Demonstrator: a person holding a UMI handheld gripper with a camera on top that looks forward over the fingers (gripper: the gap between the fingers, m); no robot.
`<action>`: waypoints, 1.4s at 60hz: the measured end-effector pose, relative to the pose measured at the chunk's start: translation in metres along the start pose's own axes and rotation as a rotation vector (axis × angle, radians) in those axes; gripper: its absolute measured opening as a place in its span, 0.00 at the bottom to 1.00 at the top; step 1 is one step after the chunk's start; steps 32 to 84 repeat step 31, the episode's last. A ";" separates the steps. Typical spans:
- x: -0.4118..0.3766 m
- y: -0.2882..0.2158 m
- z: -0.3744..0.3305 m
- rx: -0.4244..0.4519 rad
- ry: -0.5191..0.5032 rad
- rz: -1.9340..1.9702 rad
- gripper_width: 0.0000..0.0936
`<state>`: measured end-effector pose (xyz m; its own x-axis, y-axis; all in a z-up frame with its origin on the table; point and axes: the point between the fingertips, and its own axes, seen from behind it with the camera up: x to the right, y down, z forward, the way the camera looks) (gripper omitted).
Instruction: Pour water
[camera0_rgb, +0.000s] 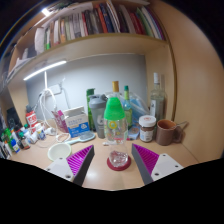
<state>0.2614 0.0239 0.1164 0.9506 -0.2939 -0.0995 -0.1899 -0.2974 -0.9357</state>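
Observation:
A clear glass (119, 157) stands on a round red coaster (119, 164) on the wooden table (100, 178), between my two fingers with a gap at each side. My gripper (117, 160) is open, its magenta pads (81, 158) standing left and right of the glass. Just beyond the glass stands a clear bottle with a green cap (115, 120), upright on the table.
Behind the bottle are several bottles and jars (97, 110), a brown mug (167, 131), a small jar (147, 127) and a tall clear bottle (157, 97) at the right. A pink bowl (60, 150) lies at the left. Bookshelves (90, 30) hang above.

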 end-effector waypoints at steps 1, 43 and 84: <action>-0.003 -0.003 -0.010 0.003 -0.002 -0.002 0.89; -0.059 -0.035 -0.311 -0.004 0.037 -0.097 0.90; -0.059 -0.035 -0.311 -0.004 0.037 -0.097 0.90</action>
